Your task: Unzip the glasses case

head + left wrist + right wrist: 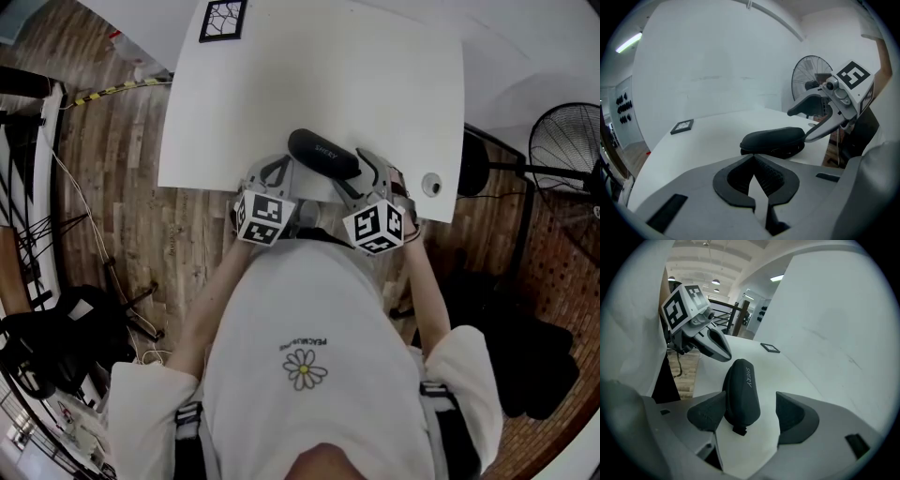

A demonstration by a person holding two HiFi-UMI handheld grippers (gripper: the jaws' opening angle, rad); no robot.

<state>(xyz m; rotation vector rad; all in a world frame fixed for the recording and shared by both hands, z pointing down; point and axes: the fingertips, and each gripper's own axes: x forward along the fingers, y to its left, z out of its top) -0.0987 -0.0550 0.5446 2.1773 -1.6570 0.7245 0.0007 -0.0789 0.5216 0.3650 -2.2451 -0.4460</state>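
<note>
The black glasses case reads "SHERY".

Head view steeply down over table, gripper views low, close, sharing glasses case from opposite sides

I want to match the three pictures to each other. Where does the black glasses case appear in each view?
Head view: glasses case, just above centre.
Left gripper view: centre, slightly right.
Right gripper view: lower centre, slightly left.
Shared landmark: framed square marker.
</note>
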